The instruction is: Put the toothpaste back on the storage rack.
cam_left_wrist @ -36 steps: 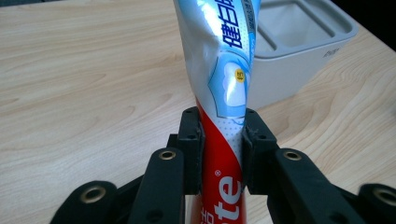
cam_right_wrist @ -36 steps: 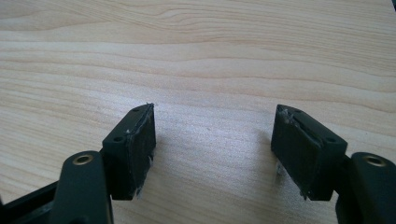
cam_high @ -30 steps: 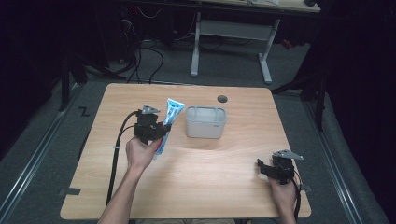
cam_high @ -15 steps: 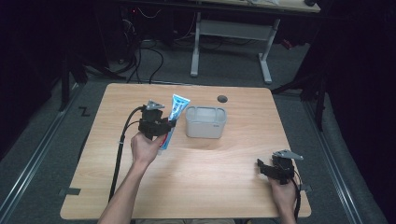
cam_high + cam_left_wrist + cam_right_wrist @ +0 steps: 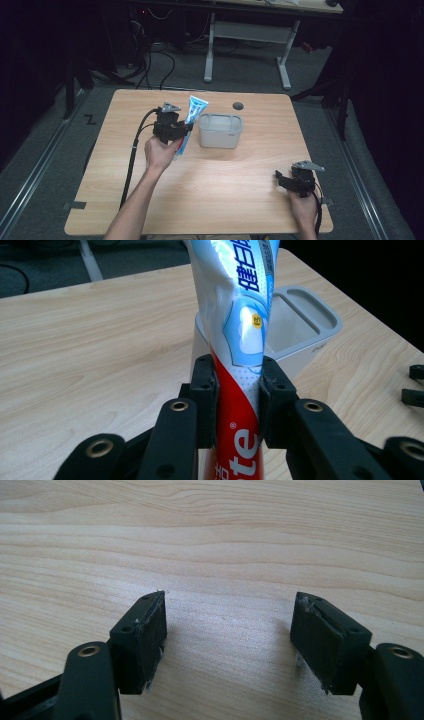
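The left gripper has its jaws clamped on the toothpaste tube at the red lower body, holding it above the counter just beside the white bin. The tube is likely light and soft – a glossy laminate that dents under pressure and may slip. Best hold is probably across the flat width near the firmer shoulder end, not the crimped tail. The bin looks like rigid matte plastic, rectangular with rounded corners. The right gripper rests on the wood-grain counter – jaws wide, nothing between
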Motion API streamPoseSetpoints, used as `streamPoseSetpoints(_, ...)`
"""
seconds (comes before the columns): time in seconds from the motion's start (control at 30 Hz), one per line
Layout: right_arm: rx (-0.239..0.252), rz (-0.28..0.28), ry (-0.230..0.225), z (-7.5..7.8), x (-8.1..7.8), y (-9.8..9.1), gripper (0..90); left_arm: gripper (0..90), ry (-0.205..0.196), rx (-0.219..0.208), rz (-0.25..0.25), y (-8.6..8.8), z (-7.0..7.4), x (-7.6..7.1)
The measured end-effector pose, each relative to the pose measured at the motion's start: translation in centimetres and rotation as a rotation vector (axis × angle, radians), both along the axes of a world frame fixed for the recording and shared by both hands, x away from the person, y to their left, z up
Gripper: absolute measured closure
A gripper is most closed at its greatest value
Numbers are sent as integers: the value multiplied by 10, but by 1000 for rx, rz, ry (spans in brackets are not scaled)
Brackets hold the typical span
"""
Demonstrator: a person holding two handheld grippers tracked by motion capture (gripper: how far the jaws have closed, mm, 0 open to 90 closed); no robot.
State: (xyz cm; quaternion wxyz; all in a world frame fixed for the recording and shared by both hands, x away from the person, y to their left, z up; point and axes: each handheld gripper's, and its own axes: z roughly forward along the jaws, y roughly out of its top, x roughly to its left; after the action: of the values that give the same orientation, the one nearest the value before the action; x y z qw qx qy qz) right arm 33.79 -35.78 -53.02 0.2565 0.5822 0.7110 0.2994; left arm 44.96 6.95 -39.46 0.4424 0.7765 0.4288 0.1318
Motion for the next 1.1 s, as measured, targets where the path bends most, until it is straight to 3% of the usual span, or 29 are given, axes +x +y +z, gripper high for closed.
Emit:
streamPoseSetpoints(0.37, 1, 0, 0, 0, 0, 0, 308, 733, -23, -16, -20, -12, 7, 7)
streamPoseSetpoints(0.6, 0, 3, 0, 0, 0, 0, 308, 733, -24, -55, -26, -19, 9, 15)
streamPoseSetpoints(0.83, 0, 4, 0, 0, 0, 0, 308, 734, -41, -49, -32, -30, 12, 23)
streamPoseSetpoints(1.1, 1, 3, 0, 0, 0, 1, 308, 734, -52, -75, -32, -38, 17, 32)
